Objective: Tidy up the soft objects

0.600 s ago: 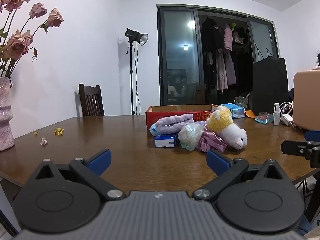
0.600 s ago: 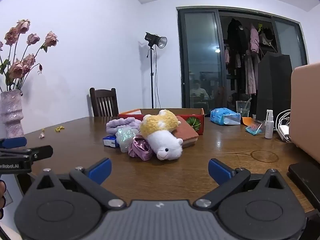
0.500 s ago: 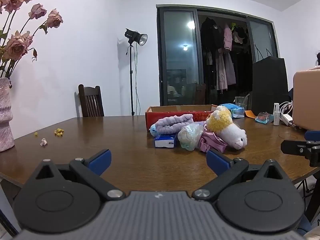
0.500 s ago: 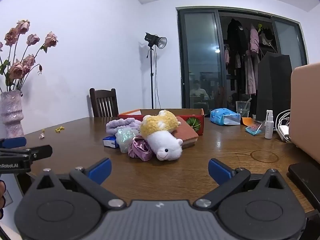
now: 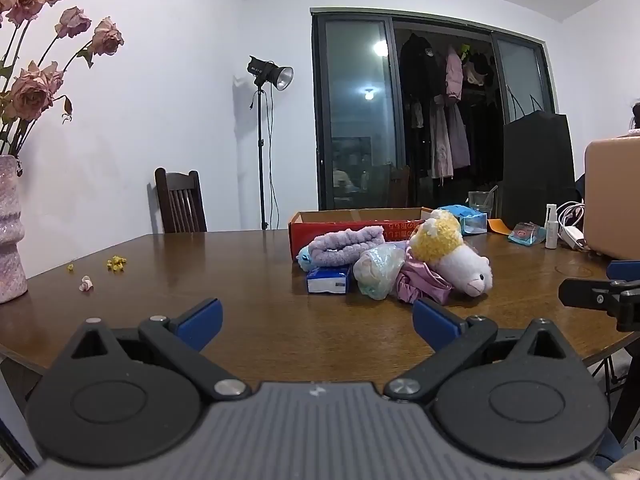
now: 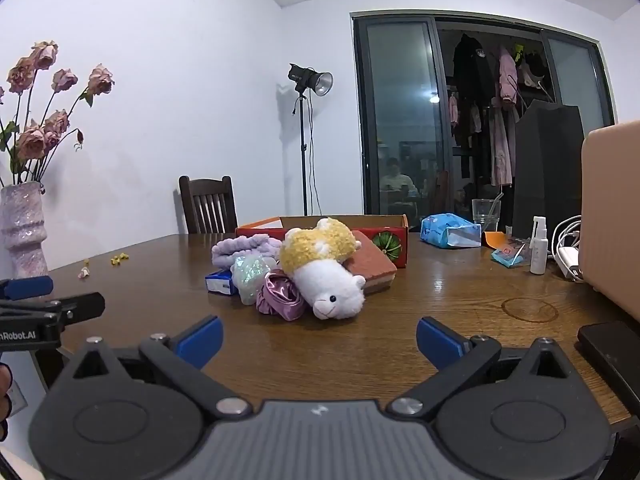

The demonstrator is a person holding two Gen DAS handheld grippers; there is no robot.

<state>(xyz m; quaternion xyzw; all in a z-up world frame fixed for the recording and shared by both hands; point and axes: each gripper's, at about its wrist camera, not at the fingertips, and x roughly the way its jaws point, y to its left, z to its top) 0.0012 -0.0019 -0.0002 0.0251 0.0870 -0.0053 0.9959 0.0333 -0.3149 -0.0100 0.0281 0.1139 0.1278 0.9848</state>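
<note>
Plush alpaca (image 6: 328,276), fluffy, satin scrunchie (image 6: 280,295), perhaps crinkly pouch (image 6: 251,272), both tools gaping, empty

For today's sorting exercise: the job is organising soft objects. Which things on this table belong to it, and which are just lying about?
Belong:
white-and-yellow plush alpaca
lilac fluffy towel
pink satin scrunchie
red cardboard box

Lying about:
white spray bottle
clear drinking glass
pink vase of dried roses

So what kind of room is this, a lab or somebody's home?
Most likely a home dining room: a wooden table with a chair, a vase of dried roses, and clothes hanging behind glass doors. The studio light suggests filming.
</note>
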